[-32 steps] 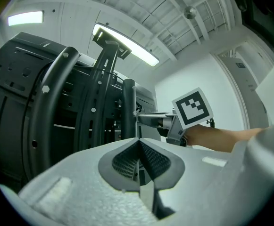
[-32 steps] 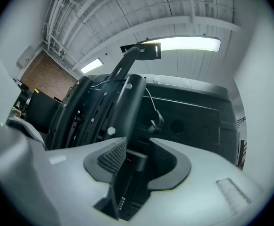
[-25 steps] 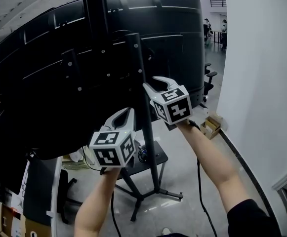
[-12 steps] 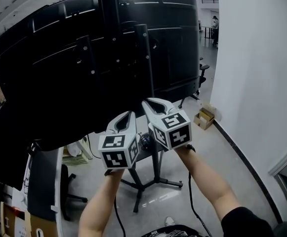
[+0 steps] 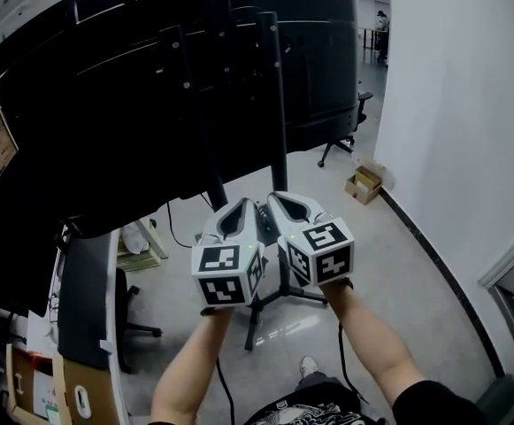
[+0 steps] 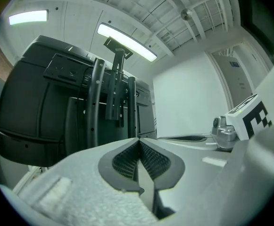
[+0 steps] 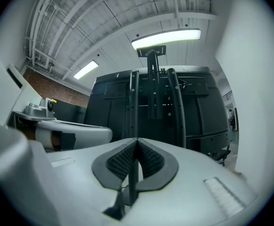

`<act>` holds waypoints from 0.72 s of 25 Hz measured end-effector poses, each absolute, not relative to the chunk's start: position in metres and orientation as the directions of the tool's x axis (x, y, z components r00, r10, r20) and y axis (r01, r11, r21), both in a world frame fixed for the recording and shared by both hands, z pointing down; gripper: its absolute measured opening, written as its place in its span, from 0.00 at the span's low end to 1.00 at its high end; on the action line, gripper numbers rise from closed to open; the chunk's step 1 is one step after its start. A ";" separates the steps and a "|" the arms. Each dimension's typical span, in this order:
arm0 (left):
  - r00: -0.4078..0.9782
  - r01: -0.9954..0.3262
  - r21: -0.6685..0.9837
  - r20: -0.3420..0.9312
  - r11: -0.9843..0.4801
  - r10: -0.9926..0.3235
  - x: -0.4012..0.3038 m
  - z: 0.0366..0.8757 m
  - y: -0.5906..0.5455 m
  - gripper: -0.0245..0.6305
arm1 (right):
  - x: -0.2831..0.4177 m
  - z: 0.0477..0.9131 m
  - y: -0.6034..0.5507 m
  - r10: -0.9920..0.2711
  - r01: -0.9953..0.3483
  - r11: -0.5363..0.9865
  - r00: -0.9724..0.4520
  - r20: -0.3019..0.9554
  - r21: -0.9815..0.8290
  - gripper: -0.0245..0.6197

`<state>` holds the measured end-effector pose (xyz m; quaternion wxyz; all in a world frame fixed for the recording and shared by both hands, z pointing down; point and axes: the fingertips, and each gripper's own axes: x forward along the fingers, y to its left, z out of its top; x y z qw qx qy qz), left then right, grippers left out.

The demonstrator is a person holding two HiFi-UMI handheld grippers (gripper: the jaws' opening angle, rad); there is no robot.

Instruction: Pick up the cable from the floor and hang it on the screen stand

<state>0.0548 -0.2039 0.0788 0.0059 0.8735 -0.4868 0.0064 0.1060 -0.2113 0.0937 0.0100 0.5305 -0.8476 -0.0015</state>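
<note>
1. The left gripper and the right gripper sit side by side at 6 o'clock in the head view, tips pointing up toward the screen stand at 12 o'clock.
2. Each gripper view shows its ribbed pads pressed together at the tip. Both pairs of jaws are together and there is nothing between them.
3. I cannot place the cable with certainty. No loose coil shows on the bare floor around the stand's feet. The two grippers hide the lower part of the stand.
4. One thin dark lead hangs from the lower edge of the screen at about 9 o'clock. I cannot tell whether it is the task's cable.
5. My reading of the step is that neither gripper is carrying or reaching, so this is not the pick or the lift. With nothing held and the visible floor bare, the hang looks finished rather than unstarted, but that is a judgement only.
6. The next move is first to look past the grippers at the stand's lower part and check for the cable there.
7. If the cable turns out to be on the floor out of sight, one pair of jaws must open and go down toward 6 o'clock before any grip.
</note>
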 end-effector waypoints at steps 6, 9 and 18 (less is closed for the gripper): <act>0.518 -0.854 0.002 0.073 -0.520 -0.852 0.041 0.115 -0.173 0.03 | 0.092 0.112 -0.175 -0.911 -0.910 0.413 -0.412 0.036 0.043 0.05; 0.521 -0.853 0.012 0.083 -0.522 -0.849 0.038 0.124 -0.162 0.03 | 0.087 0.120 -0.163 -0.914 -0.913 0.405 -0.403 0.049 0.051 0.05; 0.530 -0.847 0.008 0.098 -0.532 -0.842 0.037 0.137 -0.140 0.03 | 0.083 0.130 -0.138 -0.918 -0.917 0.394 -0.391 0.064 0.054 0.05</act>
